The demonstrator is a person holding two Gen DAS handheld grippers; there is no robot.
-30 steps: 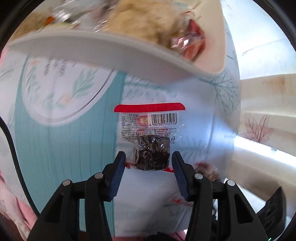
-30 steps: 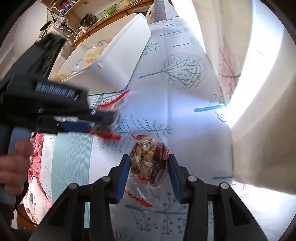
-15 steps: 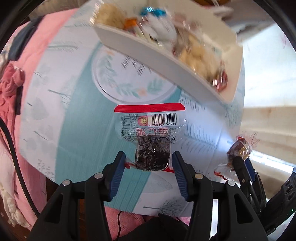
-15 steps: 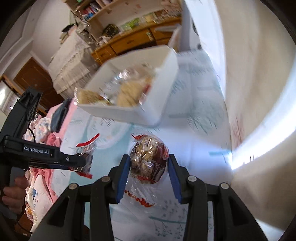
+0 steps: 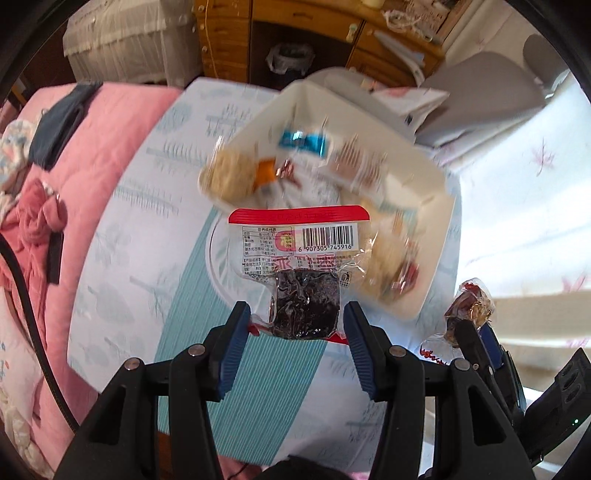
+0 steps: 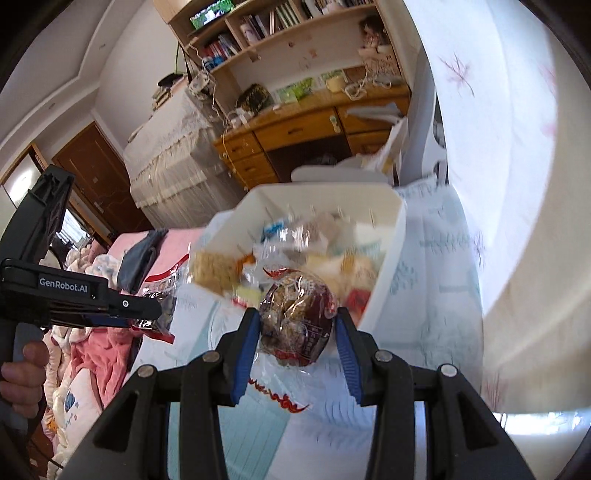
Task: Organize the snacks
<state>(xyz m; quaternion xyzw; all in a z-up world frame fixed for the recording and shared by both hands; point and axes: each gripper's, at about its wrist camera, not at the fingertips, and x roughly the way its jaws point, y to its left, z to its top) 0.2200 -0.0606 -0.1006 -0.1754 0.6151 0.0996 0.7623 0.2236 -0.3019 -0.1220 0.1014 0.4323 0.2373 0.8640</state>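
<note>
Both my grippers have risen above the white bin [image 5: 436, 236]; left gripper [image 5: 297, 325] pinches the dark snack packet [image 5: 299, 258], right gripper [image 6: 297, 328] the round nut-cake packet [image 6: 295, 314].

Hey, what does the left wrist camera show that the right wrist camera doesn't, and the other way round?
Only the left wrist view shows the barcode label side of the dark snack packet in the left hand-held gripper, and the full spread of pink bedding.

Only the right wrist view shows the bookshelf, the brown door and the hand holding the left gripper's handle.

Both show the white snack bin, the leaf-print cloth, the wooden desk and the round nut snack in the right hand-held gripper.
</note>
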